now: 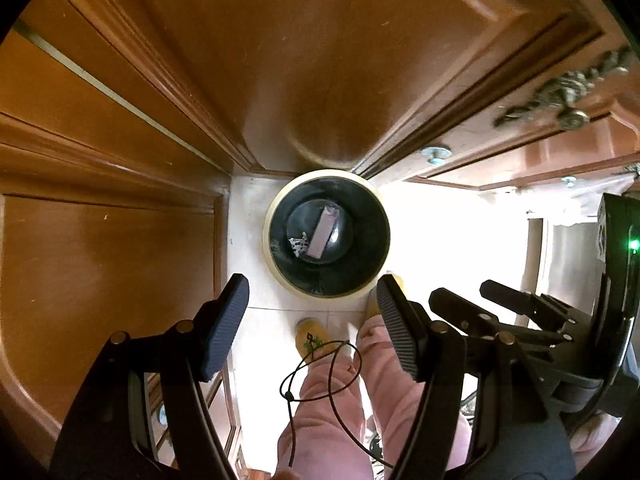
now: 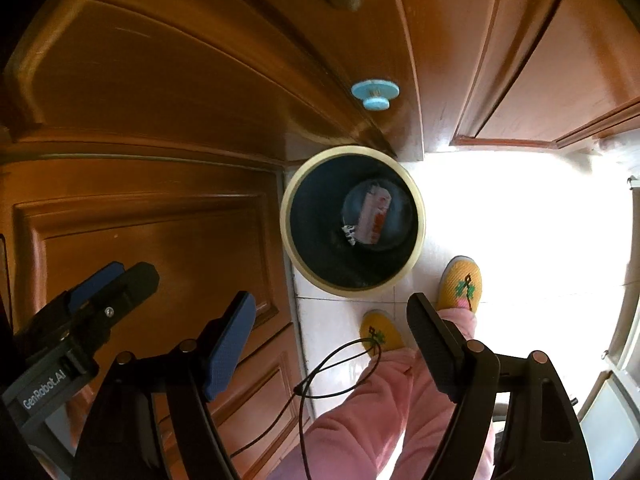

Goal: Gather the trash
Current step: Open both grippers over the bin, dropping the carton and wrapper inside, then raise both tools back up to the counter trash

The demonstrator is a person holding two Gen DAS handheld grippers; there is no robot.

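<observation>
A round trash bin (image 1: 280, 272) with a cream rim and black liner stands on the floor in a corner of wooden cabinets; it also shows in the right wrist view (image 2: 418, 216). Inside lie a long pinkish box (image 1: 323, 232) and a small crumpled spotted wrapper (image 1: 298, 245); the right wrist view shows the box (image 2: 376, 216) and the wrapper (image 2: 349, 235). My left gripper (image 1: 312, 304) is open and empty, high above the bin's near rim. My right gripper (image 2: 332, 324) is open and empty, also above the bin. The right gripper (image 1: 472, 300) shows beside the left one.
Wooden cabinet doors (image 1: 100, 260) close in left and behind the bin. A blue knob (image 2: 375, 94) sticks out of a drawer. The person's pink trousers (image 2: 384, 408) and yellow slippers (image 2: 460, 284) stand on the bright tiled floor (image 2: 520, 220). A thin black cord (image 1: 320, 372) dangles.
</observation>
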